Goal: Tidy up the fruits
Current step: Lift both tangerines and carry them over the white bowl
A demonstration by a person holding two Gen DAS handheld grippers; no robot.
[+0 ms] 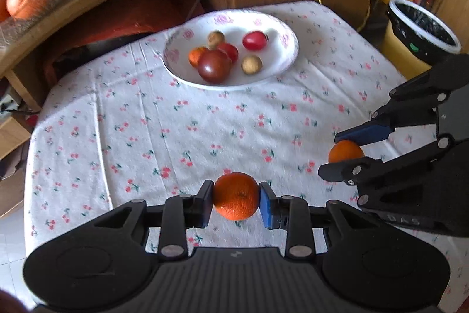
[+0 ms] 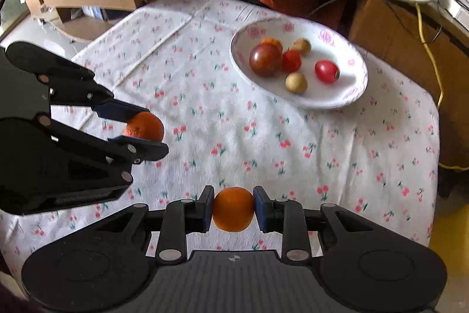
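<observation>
Now each small orange is pinched and lifted: one in my left hand-held gripper, the other in my right hand-held gripper, both above the cherry-print cloth on the tabletop. I judge this the carrying step; next I must reach the shallow floral bowl holding smooth tomatoes and pale round fruits, then release gently so nothing rolls.

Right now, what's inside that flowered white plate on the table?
The plate holds six small fruits: a large dark red tomato, two smaller red ones, two tan round fruits, and an orange one mostly hidden behind the big tomato.
</observation>
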